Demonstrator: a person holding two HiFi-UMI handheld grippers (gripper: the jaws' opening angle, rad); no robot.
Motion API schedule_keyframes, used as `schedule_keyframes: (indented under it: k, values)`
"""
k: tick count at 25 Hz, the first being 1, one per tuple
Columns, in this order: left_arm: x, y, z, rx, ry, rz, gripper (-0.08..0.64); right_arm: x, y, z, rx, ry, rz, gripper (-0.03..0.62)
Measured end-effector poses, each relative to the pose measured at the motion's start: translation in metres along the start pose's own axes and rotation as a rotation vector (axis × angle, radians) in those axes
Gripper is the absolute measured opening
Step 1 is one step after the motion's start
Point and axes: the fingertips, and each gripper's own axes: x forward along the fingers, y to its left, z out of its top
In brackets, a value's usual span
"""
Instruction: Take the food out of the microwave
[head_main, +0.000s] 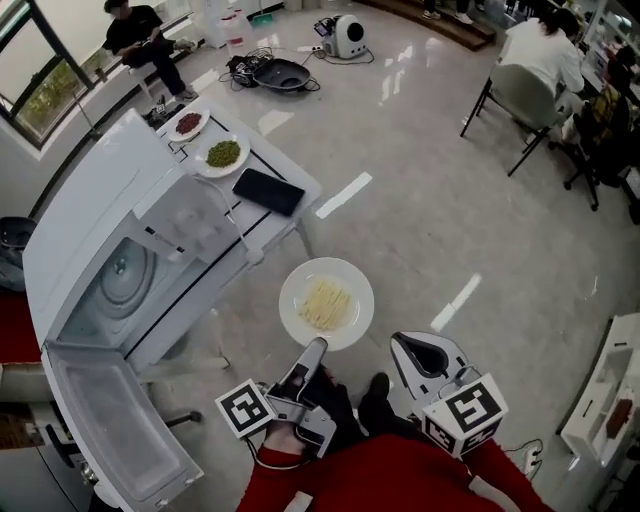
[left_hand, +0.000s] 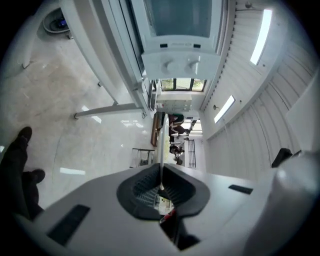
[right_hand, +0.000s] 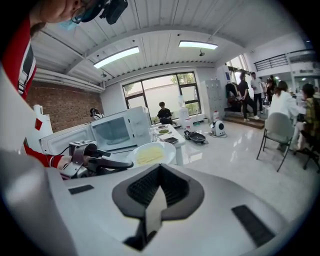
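Seeing the microwave (head_main: 90, 230) gaping, its door (head_main: 115, 430) dropped open and the cavity holding nothing but the turntable (head_main: 125, 275) — judging the lifting-out itself done. Leaving only a setting-down, probably on the table (head_main: 255, 228) beside it, with bare room showing along its near edge. Carrying the white plate (head_main: 296, 285) in mid-air off the table's near corner, a heap of pale yellow shreds (head_main: 326, 305) lying at its middle. Pinching that plate's rim with the left gripper (head_main: 316, 350), jaws clamped on the thin edge. Hanging the right gripper (head_main: 405, 345) just beside, jaws pressed together on nothing. Noting, at the table's far corner, one small plate (head_main: 204, 166) holding green bits (head_main: 223, 153) and another small plate (head_main: 174, 134) holding dark red bits (head_main: 188, 123) — plus a black phone (head_main: 268, 191) towards the right edge.
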Motion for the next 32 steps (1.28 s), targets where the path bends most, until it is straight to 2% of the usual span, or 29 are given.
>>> schedule_keyframes:
  k: [7, 17, 24, 32]
  values:
    - [0.032, -0.002, -0.065, 0.042, 0.212, 0.019, 0.020, -0.060, -0.035, -0.020, 0.096, -0.053, -0.163, 0.011]
    - [0.052, 0.008, -0.150, 0.062, 0.443, 0.039, 0.020, -0.127, -0.069, -0.059, 0.192, -0.088, -0.343, 0.011]
    - [0.063, 0.016, -0.202, 0.070, 0.576, 0.053, 0.020, -0.165, -0.089, -0.082, 0.249, -0.110, -0.430, 0.011]
    - [0.069, 0.020, -0.238, 0.077, 0.681, 0.060, 0.020, -0.190, -0.099, -0.098, 0.289, -0.132, -0.489, 0.011]
